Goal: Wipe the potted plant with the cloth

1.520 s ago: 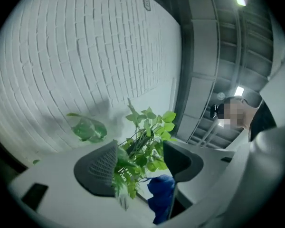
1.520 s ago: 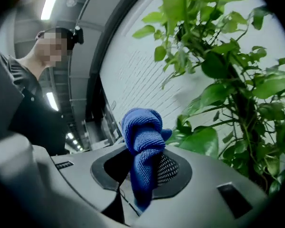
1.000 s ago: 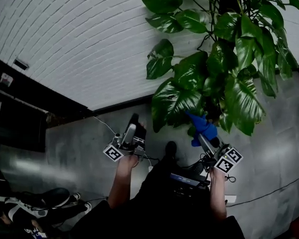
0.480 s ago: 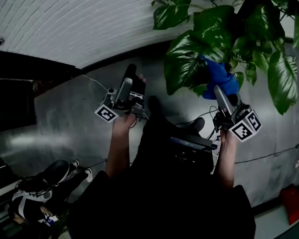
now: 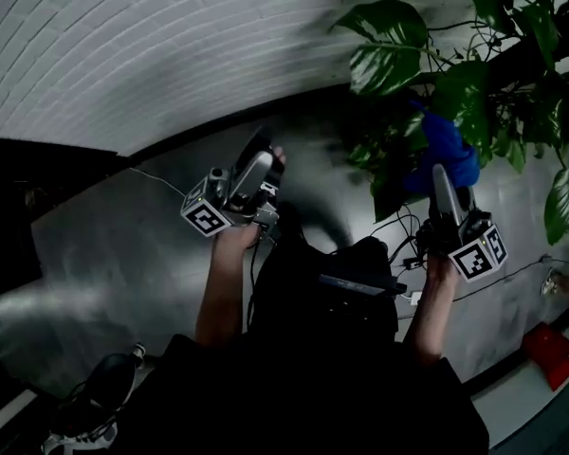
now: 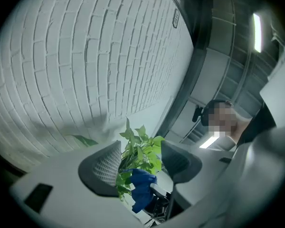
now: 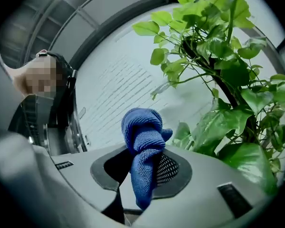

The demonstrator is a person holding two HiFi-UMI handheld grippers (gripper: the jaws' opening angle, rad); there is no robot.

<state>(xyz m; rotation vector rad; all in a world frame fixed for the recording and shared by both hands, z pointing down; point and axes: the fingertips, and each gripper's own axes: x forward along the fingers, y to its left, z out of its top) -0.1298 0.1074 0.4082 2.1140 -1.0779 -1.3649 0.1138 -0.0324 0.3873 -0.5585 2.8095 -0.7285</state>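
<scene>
The potted plant (image 5: 474, 83) with broad green leaves fills the upper right of the head view. My right gripper (image 5: 438, 173) is shut on a bunched blue cloth (image 5: 448, 148), which sits just under the lower leaves. Seen from the right gripper view, the cloth (image 7: 143, 141) is pinched between the jaws of that gripper (image 7: 145, 167) and stands up above them, with the plant (image 7: 223, 94) close on the right. My left gripper (image 5: 264, 159) is out to the left of the plant. In the left gripper view it (image 6: 141, 159) is open and holds nothing; the plant (image 6: 140, 148) and cloth (image 6: 142, 186) show far beyond the gap.
A white brick wall (image 5: 123, 45) stands behind, above a grey floor (image 5: 104, 254). Cables (image 5: 408, 245) run over the floor near the plant. A red object (image 5: 548, 347) lies at the lower right and a dark shoe (image 5: 104, 396) at the lower left.
The view has swung, so the plant sits further right and higher. My right gripper has carried the cloth up under the leaves. The left gripper has shifted sideways, still open.
</scene>
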